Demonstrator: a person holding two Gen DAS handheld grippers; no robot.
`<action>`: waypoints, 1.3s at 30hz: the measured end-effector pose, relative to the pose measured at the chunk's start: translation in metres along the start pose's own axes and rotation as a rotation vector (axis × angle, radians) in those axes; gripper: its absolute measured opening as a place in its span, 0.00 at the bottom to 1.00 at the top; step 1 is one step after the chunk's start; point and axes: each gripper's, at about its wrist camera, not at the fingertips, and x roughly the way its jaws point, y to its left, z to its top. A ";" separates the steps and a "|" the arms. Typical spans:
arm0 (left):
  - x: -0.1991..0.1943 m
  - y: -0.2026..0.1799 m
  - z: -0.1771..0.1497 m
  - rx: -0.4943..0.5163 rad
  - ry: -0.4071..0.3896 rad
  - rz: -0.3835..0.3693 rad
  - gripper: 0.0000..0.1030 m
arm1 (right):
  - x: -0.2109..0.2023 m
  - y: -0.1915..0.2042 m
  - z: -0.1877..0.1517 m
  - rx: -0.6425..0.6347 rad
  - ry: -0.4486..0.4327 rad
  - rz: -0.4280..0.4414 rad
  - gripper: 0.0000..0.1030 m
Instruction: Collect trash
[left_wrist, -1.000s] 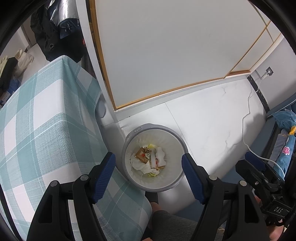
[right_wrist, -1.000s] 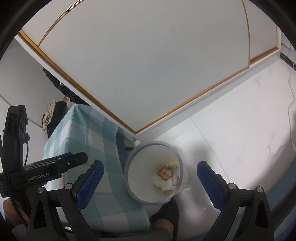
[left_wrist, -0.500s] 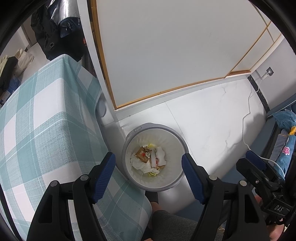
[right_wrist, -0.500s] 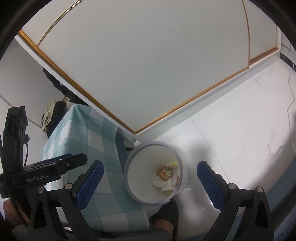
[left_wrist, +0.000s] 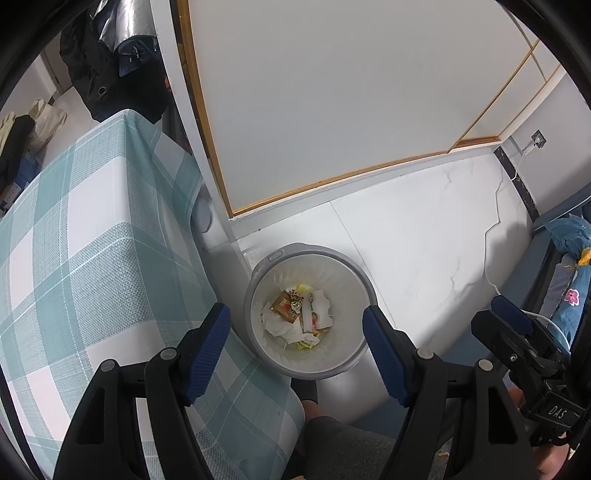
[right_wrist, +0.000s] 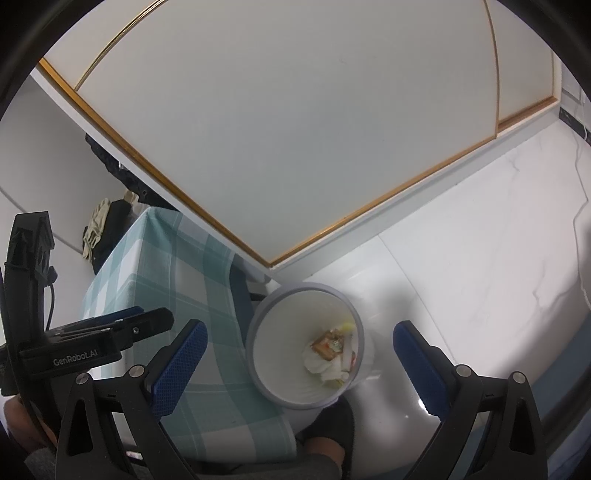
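Waste bin (left_wrist: 309, 309), round, grey-rimmed, white-lined: stands upright on the pale marble-look floor (left_wrist: 424, 240), mouth facing straight up, long axis vertical, tucked just beside the corner of the counter (left_wrist: 92, 240) under its teal-checked cloth, probably so scraps can be dropped in from the counter edge. Contents: crumpled tissues and wrappers (left_wrist: 297, 314) lying loose at the bottom, well below the rim. Left tongs (left_wrist: 295, 332): jaws wide apart, nothing between them, poised high over the bin mouth. Right tongs (right_wrist: 297, 354): likewise spread and empty, angled down toward the same opening.
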 end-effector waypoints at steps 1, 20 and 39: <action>0.000 0.000 0.000 0.000 0.002 0.000 0.69 | 0.000 0.000 0.000 0.000 0.000 0.000 0.99; -0.001 0.001 0.000 -0.001 0.005 -0.007 0.69 | -0.001 0.002 0.001 -0.012 -0.008 -0.009 0.99; 0.003 0.002 -0.001 -0.009 0.021 -0.010 0.69 | 0.000 0.001 0.000 -0.007 -0.001 -0.007 0.99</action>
